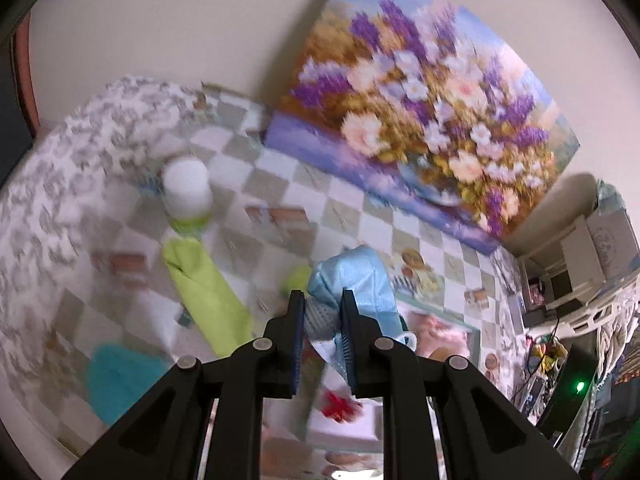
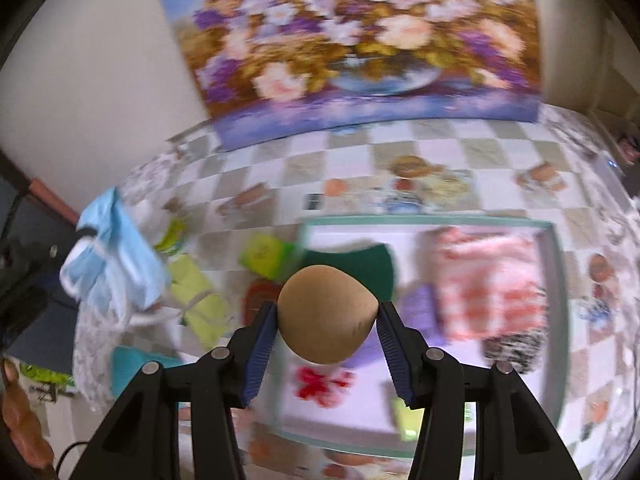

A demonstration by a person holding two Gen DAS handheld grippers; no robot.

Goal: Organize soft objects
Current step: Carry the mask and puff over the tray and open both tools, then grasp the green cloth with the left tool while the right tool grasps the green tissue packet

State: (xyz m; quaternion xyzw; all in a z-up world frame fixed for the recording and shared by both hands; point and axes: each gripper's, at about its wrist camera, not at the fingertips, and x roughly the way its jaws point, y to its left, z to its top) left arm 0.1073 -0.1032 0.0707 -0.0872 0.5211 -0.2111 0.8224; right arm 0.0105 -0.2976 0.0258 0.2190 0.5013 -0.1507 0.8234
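My left gripper (image 1: 323, 296) is shut on a light blue face mask (image 1: 356, 276) and holds it above the checked tablecloth; the mask also shows at the left of the right wrist view (image 2: 116, 256). My right gripper (image 2: 326, 308) is shut on a tan, egg-shaped sponge (image 2: 328, 320), held over a white tray with a teal rim (image 2: 556, 280). In the tray lie a dark green sponge (image 2: 360, 268), a pink checked cloth (image 2: 488, 284), a purple piece (image 2: 418, 308) and a black-and-white piece (image 2: 516, 348). Both views are blurred.
On the tablecloth lie a lime cloth (image 1: 204, 288), a teal cloth (image 1: 120, 376), a yellow-green sponge (image 2: 266, 256) and an upright white roll (image 1: 186, 190). A flower painting (image 1: 420, 120) leans on the wall behind. Cluttered shelves (image 1: 580, 264) stand at the right.
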